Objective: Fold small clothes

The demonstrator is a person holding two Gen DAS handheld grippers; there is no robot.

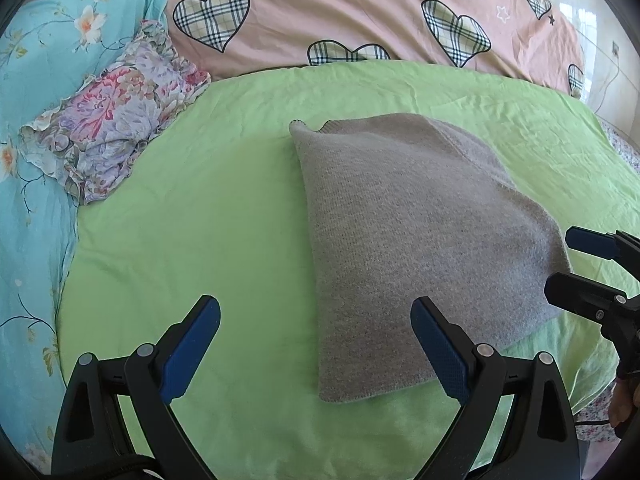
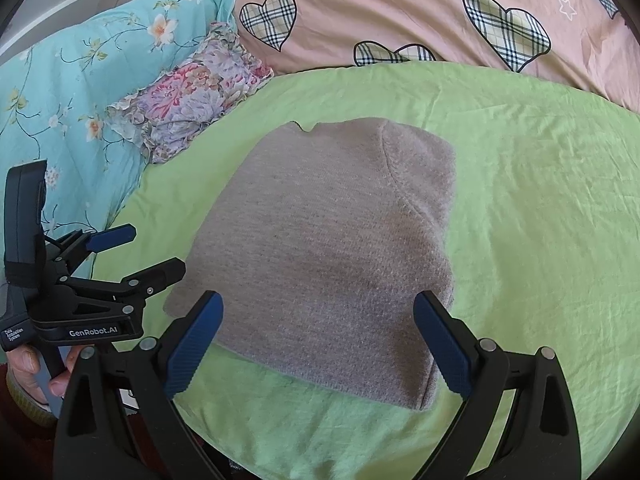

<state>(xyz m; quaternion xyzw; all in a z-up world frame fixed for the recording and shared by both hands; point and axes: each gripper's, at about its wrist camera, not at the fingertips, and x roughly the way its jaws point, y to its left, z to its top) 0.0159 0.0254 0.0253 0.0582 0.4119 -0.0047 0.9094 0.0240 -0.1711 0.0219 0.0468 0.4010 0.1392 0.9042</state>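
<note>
Both tongs stand wide and hold nothing. The left tongs hang over the near left side of the grey sweater, one blue pad over bare green sheet and the other over the knit near its bottom edge. The right tongs hang over the sweater's near hem, both pads above the fabric.

The sweater lies on the green sheet in the middle of the bed, already narrowed into a tidy oblong with its hem toward the person and its neck at the far end. A curved seam shows on its far right part, so a sleeve is probably tucked in there. My reading is that the step in hand is the last fold, hem up to neck.

To do it well, each pair of tongs should take one near corner of the hem, biting through all layers so the tucked parts do not slide out. Lift only a little, carry both corners away at the same pace, and lay them level with the neck edge. The knit is thick and soft, so it will likely sag between the two grips; keeping it lightly taut should stop a crease.

Farther off, a crumpled flowered garment sits at the left edge of the sheet, well apart. Beyond lie a turquoise flowered quilt and a pink quilt with checked hearts.
</note>
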